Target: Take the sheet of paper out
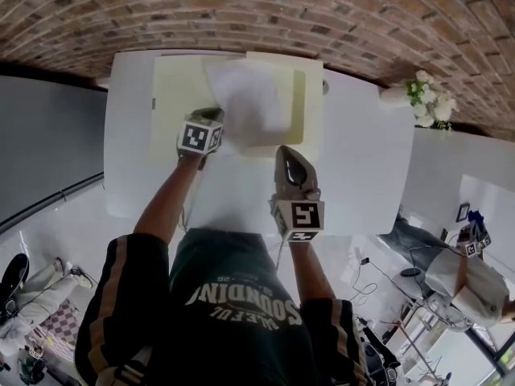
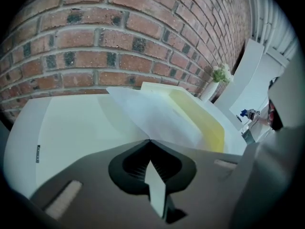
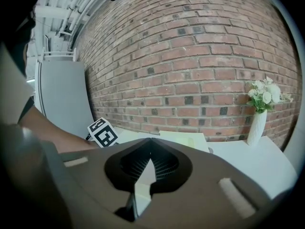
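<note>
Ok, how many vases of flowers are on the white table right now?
1. The vase stands at the table's far right corner, beside the brick wall. The person's body hides the near edge.

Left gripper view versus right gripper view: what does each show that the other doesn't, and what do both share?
Only the left gripper view: the sheet pinched at the tip of the left tongs, raised over the open folder. Only the right gripper view: the left gripper's marker cube, the person's forearm, and the right tongs, shut and empty. Both: the folder, brick wall, vase of flowers and white table.
</note>
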Demonstrator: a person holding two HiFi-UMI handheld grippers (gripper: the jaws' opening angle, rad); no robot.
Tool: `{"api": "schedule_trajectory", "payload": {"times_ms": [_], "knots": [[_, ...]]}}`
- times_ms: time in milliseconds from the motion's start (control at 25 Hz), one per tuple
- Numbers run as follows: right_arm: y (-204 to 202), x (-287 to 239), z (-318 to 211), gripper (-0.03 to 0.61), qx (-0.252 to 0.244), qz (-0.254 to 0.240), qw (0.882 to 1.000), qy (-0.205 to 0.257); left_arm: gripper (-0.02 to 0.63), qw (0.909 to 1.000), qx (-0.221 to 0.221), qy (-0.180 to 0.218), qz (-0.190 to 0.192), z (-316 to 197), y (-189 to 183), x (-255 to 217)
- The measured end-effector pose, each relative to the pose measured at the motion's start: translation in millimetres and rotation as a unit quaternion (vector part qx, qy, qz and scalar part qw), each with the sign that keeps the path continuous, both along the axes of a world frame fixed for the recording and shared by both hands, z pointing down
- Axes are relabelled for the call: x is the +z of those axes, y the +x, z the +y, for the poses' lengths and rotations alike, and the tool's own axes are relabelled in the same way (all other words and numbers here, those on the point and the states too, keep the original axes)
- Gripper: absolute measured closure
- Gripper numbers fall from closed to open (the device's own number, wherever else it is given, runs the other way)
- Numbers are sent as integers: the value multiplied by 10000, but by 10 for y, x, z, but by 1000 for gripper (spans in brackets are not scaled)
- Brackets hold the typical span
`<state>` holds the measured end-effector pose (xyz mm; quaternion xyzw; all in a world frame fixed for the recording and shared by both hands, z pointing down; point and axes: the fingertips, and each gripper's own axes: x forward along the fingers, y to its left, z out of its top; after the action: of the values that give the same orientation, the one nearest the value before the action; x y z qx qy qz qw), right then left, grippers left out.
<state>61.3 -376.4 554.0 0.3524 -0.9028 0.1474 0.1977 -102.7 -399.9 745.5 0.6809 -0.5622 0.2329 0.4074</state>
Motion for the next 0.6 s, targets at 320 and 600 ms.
{"api": "schedule_trajectory", "payload": {"times_ms": [320,600], "knots": [[-110,-61,148,578,-193,-27,9998,63,603,9993,-291,119,-200,238,-280,-107],[-264,-200,264,578,-362,-133,9991,176,603,9979,-407,335,-372,426,-453,-343]]}}
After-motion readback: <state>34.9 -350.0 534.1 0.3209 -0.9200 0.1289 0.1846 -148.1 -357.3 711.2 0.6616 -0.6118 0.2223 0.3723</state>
